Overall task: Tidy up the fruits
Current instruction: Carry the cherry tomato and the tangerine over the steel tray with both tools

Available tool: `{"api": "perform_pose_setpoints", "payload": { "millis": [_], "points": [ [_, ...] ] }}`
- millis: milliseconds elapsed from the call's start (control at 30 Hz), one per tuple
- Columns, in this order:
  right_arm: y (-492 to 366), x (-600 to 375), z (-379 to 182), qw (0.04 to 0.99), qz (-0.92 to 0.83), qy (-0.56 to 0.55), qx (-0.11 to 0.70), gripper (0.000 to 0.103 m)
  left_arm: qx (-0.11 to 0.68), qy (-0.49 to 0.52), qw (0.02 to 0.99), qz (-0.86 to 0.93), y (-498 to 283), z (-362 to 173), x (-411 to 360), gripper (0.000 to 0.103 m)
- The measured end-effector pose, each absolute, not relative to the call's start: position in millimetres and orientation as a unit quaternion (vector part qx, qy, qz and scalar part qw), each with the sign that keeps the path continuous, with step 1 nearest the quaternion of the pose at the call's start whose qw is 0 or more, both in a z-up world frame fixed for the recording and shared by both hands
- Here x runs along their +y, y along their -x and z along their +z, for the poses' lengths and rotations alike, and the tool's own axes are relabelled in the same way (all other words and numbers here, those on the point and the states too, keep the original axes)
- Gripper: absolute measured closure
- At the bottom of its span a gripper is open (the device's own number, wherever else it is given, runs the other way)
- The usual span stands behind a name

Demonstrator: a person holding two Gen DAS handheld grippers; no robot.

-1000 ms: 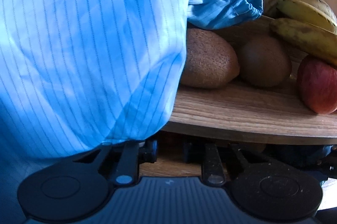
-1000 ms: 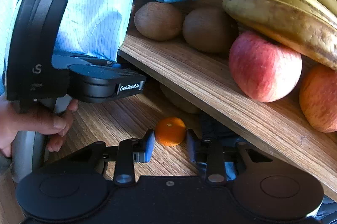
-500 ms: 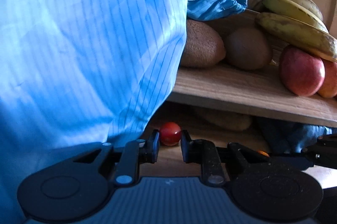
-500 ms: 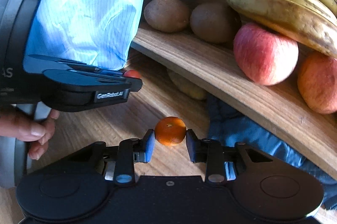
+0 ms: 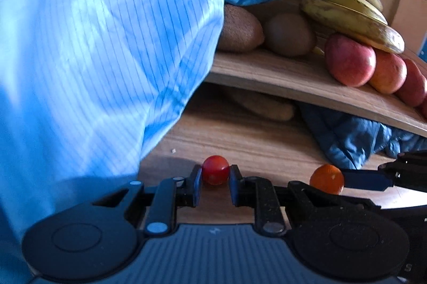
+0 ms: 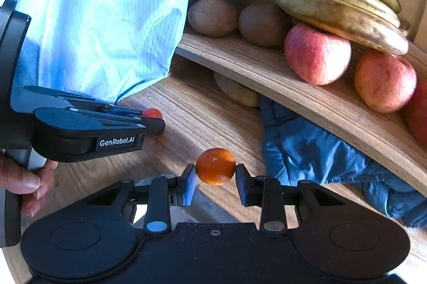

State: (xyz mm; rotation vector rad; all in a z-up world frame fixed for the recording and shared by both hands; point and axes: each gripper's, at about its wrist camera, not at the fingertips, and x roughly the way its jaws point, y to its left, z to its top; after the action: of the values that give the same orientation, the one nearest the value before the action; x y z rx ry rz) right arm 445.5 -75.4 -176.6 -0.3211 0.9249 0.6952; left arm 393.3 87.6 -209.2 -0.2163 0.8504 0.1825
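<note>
Wooden shelving carries kiwis, apples and bananas on its upper board, while over the lower board my left gripper clamps a small red fruit and my right gripper clamps a small orange.

two close wrist views, angled down along their fingers; both share the curved wooden fruit shelf.

"GenRobot.AI" stands on the left gripper; other marks seem unreadable.
</note>
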Motion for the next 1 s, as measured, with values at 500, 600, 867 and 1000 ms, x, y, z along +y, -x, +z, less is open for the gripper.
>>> {"api": "perform_pose_setpoints", "payload": {
  "millis": [500,600,867,1000],
  "points": [
    [-406.6,-88.5,-159.3,0.834,0.315,0.139,0.431,0.069,0.414,0.103,0.901,0.074,-355.9,-188.4,76.4,0.081],
    [-400.5,-94.0,-156.4,0.837,0.31,0.135,0.431,0.069,0.412,0.099,0.903,0.067,-349.3,-184.1,73.8,0.081],
    [-383.3,-107.6,-152.3,0.839,0.292,0.132,0.44,0.069,0.41,0.105,0.904,0.055,-331.5,-178.5,69.0,0.081],
    [-372.9,-111.2,-149.0,0.839,0.286,0.134,0.443,0.069,0.409,0.107,0.905,0.048,-324.1,-173.7,63.2,0.081]
  ]
}}
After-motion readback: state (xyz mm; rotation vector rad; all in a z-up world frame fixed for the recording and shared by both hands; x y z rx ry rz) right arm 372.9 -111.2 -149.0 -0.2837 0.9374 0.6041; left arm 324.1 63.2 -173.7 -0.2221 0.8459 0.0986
